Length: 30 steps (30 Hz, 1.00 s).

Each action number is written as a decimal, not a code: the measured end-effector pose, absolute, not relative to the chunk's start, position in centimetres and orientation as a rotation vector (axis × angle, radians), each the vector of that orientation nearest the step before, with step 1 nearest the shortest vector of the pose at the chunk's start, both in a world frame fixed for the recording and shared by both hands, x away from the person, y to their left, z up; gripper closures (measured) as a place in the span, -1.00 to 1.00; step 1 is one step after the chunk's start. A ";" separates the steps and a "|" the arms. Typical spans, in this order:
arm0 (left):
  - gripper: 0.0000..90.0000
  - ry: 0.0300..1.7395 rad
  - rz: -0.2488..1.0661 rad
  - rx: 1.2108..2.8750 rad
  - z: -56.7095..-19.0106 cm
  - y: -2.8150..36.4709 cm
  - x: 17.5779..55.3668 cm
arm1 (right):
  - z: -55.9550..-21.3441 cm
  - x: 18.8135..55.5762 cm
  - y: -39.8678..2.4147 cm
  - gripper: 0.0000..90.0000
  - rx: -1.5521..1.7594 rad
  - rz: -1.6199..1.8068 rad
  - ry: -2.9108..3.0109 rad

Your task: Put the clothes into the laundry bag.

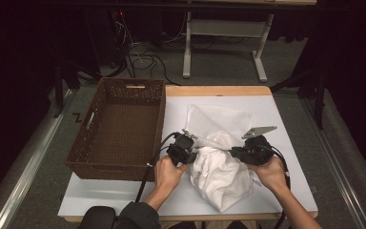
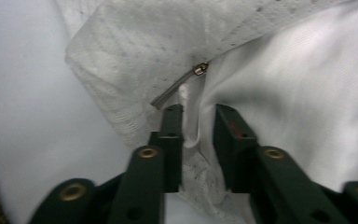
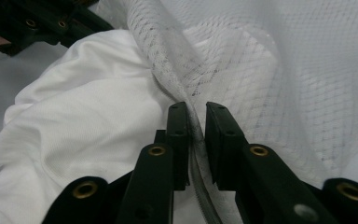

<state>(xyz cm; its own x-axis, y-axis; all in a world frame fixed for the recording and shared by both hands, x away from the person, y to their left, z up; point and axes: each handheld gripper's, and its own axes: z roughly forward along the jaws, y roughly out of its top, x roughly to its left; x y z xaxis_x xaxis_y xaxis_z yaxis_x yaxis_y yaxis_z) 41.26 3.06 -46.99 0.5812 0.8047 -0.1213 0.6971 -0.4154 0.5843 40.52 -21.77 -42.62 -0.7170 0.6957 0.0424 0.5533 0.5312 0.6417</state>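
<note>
At lower centre, I judge the mesh laundry bag (image 1: 218,123) and white garment (image 1: 219,174) light, limp, slippery; left tongs (image 2: 198,122) loosely straddle a garment fold, right tongs (image 3: 196,122) straddle the zipper edge (image 3: 200,186), the firmest hold.

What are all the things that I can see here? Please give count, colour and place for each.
mesh bag: 1, white, mid table, zip edge between the grippers
zip pull: 1, brass, on the bag's edge
garment: 1, white, bunched at the bag's near end
basket: 1, brown wicker, left on table
table: 1, white top, wood rim
stand: 1, white legs, on floor behind table
cables: several, dark, on floor behind basket
left gripper: 1, black, cloth fold between its jaws
right gripper: 1, black, bag's zip edge between its jaws
hands: 2, holding the grippers
</note>
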 end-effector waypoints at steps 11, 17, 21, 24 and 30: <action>0.98 1.120 0.237 2.207 -46.6 3.0 40.7 | -41.0 41.5 -18.1 0.53 0.947 0.955 2.573; 0.98 1.017 0.251 2.184 -45.9 3.0 39.7 | -41.3 42.4 -16.6 1.00 0.942 0.899 2.622; 0.98 0.941 0.257 2.175 -45.4 2.6 39.1 | -40.9 42.4 -16.2 1.00 0.917 0.880 2.625; 0.98 0.888 0.259 2.179 -45.1 2.0 38.8 | -40.7 42.3 -15.9 1.00 0.905 0.898 2.622; 0.98 0.859 0.264 2.176 -45.4 0.8 39.5 | -40.5 41.6 -15.5 1.00 0.848 0.940 2.648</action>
